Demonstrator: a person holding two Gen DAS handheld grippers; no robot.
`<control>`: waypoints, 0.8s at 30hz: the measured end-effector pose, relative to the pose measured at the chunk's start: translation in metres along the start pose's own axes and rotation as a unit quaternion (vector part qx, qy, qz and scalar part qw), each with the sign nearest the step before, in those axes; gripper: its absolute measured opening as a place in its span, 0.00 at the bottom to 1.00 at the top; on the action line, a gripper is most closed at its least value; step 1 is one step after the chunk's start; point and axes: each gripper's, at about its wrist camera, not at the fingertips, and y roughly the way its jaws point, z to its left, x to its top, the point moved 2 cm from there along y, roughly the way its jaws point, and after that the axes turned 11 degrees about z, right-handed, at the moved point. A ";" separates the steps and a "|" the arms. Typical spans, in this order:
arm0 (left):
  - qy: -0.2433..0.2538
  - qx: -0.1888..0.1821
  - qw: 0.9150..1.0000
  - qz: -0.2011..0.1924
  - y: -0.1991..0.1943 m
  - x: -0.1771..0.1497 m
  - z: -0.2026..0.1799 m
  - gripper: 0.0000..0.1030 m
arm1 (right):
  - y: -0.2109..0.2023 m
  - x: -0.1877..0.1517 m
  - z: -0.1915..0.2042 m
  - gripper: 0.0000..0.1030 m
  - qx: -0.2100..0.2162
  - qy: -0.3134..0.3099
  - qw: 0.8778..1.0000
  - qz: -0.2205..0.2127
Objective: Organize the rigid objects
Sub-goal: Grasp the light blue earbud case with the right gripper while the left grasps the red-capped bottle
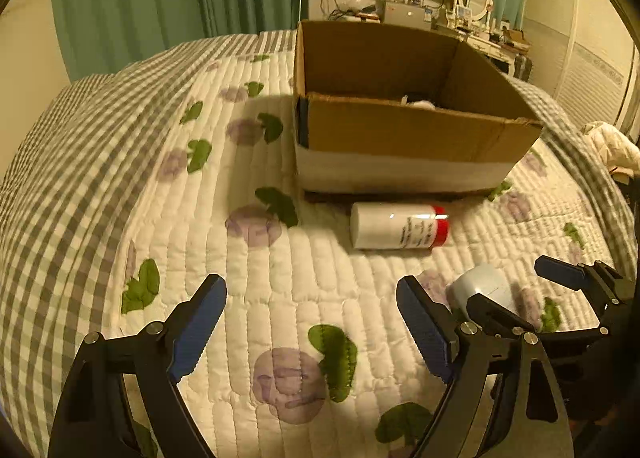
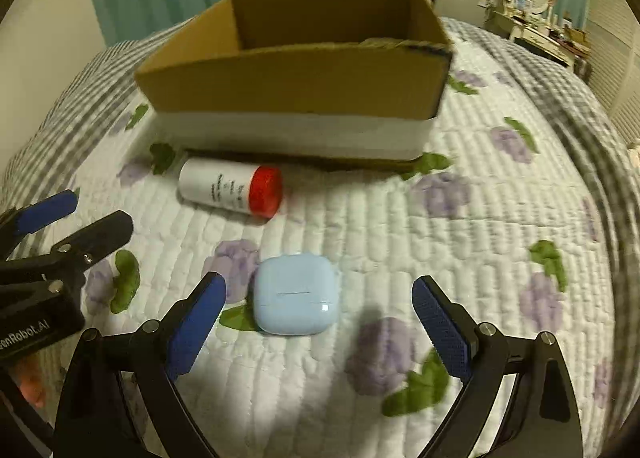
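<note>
A white quilt (image 2: 360,225) printed with purple flowers and green leaves, edged in grey-and-white check, is seen. At 12 o'clock a brown box (image 2: 296,85) with a white band is shown; a white bottle (image 2: 224,187) capped red and a pale blue case (image 2: 296,300) are seen.

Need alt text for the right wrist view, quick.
The open right gripper hovers over a pale blue rounded case lying on a quilted floral bedspread. Beyond it a white bottle with a red cap lies before an open cardboard box; the left gripper shows at left.
</note>
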 end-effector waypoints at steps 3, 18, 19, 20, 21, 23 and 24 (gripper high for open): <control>-0.002 0.003 1.000 0.006 0.006 -0.002 0.000 0.86 | 0.014 0.002 0.002 0.92 0.004 0.001 1.000 0.014; -0.007 -0.032 0.999 0.021 0.021 0.009 -0.034 0.86 | -0.011 0.028 -0.045 0.49 -0.024 0.039 0.999 -0.025; -0.003 -0.033 0.999 0.021 0.022 0.011 -0.039 0.86 | -0.013 0.031 -0.051 0.49 -0.031 0.042 0.998 -0.029; 0.002 -0.035 0.999 0.021 0.024 0.013 -0.044 0.86 | -0.015 0.034 -0.058 0.49 -0.033 0.046 0.998 -0.031; 0.009 -0.041 0.999 0.022 0.026 0.016 -0.050 0.86 | -0.015 0.037 -0.063 0.49 -0.031 0.054 0.998 -0.032; 0.020 -0.049 0.998 0.019 0.028 0.021 -0.059 0.86 | -0.012 0.041 -0.074 0.49 -0.023 0.064 0.997 -0.032; 0.021 -0.048 0.999 0.016 0.031 0.024 -0.063 0.86 | -0.010 0.044 -0.075 0.49 -0.020 0.063 0.997 -0.030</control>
